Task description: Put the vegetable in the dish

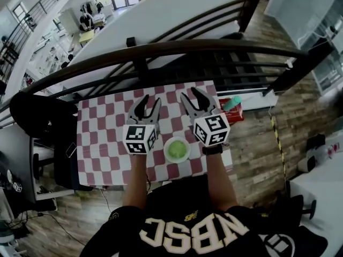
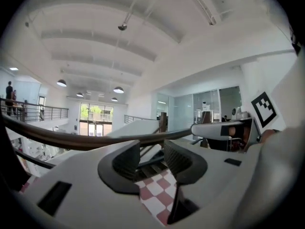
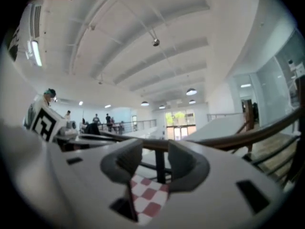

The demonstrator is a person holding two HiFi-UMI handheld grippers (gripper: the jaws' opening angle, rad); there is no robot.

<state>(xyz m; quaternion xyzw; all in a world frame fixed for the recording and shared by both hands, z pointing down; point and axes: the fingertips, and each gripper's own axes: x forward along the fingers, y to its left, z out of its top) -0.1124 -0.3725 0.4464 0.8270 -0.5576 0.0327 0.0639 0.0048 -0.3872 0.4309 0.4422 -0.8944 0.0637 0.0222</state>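
While we are holding the left gripper [image 1: 147,104] above the checked counter [image 1: 102,143], its jaws narrowly apart and empty, the green vegetable [image 1: 176,151] is lying in the white dish [image 1: 165,153] between our wrists. The right gripper [image 1: 191,96] is hovering with its jaws partly open on nothing. Judging the job nearly done, we are favouring lifting both grippers away without nudging the dish.

Two claws, left claw [image 1: 149,100] and right claw [image 1: 189,93]; one dish [image 1: 164,150], one vegetable [image 1: 176,151], one red box [image 1: 236,115], one surface [image 1: 102,143].
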